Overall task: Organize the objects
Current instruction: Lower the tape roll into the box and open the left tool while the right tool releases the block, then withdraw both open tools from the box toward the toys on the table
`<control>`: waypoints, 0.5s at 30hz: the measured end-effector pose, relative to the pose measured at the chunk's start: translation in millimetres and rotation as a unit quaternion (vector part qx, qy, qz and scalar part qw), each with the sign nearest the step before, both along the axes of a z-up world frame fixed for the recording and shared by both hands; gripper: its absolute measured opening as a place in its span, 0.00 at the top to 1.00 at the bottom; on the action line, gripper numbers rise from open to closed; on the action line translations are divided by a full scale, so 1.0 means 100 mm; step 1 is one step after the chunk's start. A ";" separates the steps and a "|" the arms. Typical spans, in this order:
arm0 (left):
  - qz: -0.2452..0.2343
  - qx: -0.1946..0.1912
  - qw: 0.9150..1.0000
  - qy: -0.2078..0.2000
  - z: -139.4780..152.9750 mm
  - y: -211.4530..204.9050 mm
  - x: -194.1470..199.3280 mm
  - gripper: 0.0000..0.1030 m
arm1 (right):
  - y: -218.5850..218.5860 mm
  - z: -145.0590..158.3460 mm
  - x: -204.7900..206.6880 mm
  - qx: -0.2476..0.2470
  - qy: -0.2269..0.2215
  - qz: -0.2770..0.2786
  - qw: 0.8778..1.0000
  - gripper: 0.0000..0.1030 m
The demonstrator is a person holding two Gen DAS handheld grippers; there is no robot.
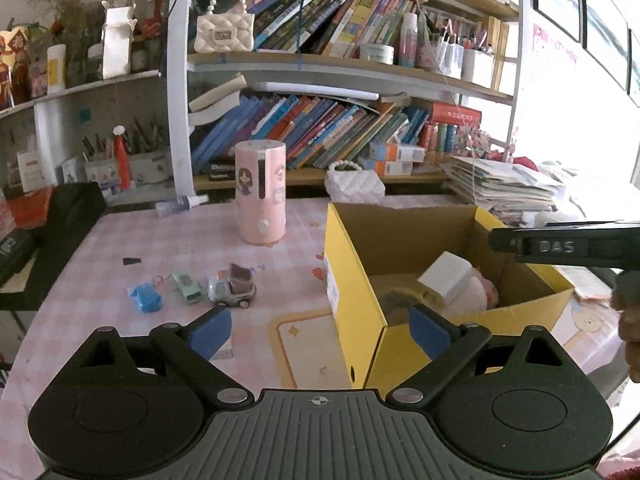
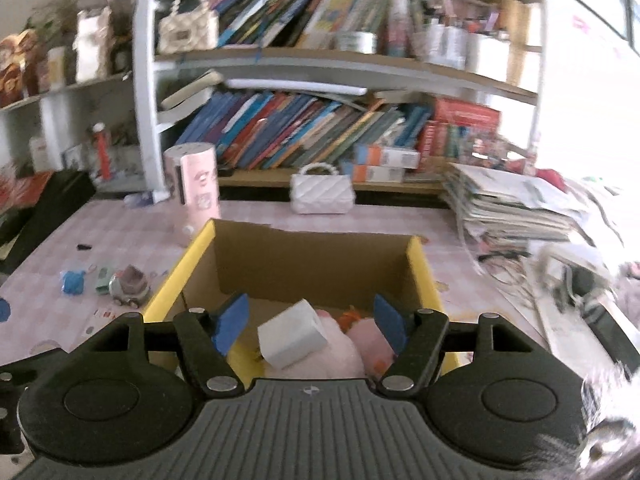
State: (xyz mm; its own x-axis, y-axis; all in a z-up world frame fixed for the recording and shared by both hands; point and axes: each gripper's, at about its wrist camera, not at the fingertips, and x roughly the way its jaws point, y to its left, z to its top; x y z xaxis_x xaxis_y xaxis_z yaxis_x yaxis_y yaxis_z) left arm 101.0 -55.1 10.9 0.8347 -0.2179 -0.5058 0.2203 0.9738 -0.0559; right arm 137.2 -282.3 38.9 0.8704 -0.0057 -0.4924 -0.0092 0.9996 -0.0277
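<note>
A yellow cardboard box (image 1: 352, 280) stands open on the pink checked table; it also shows in the right wrist view (image 2: 420, 276). Inside lie a white block (image 1: 448, 276) (image 2: 292, 336) and a pink plush toy (image 1: 476, 296) (image 2: 352, 344). Left of the box sit a grey toy car (image 1: 233, 290) (image 2: 130, 286), a green toy car (image 1: 186, 287) and a blue toy (image 1: 145, 298) (image 2: 73, 282). My left gripper (image 1: 320, 330) is open and empty, at the box's near left corner. My right gripper (image 2: 310, 324) is open and empty, above the box's near edge.
A pink cylinder (image 1: 261, 192) (image 2: 196, 184) and a white quilted handbag (image 1: 354, 184) (image 2: 322, 192) stand at the table's back. A small spray bottle (image 1: 180, 203) lies behind. Bookshelves fill the back. A paper stack (image 2: 516, 208) sits right. A black case (image 1: 60, 224) is left.
</note>
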 end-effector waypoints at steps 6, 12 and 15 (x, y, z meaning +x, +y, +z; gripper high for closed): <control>-0.016 0.001 1.000 0.009 -0.04 0.11 -0.12 0.05 | 0.07 -0.02 -0.39 0.006 0.001 -0.045 0.999 0.35; -0.022 0.024 0.999 0.035 -0.12 0.23 -0.29 0.05 | 0.24 -0.20 -0.71 0.017 0.035 -0.081 0.996 0.35; -0.024 0.029 0.998 0.047 -0.17 0.31 -0.40 0.05 | 0.34 -0.29 -0.83 0.025 0.051 -0.091 0.994 0.34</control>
State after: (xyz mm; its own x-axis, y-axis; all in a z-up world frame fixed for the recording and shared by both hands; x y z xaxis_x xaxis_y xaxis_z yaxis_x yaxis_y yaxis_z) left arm 60.6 -24.0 -5.8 0.7727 -0.2239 -0.5940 0.2630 0.9646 -0.0215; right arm 54.1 -248.6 10.3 0.8029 -0.1317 -0.5814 0.1716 0.9851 0.0140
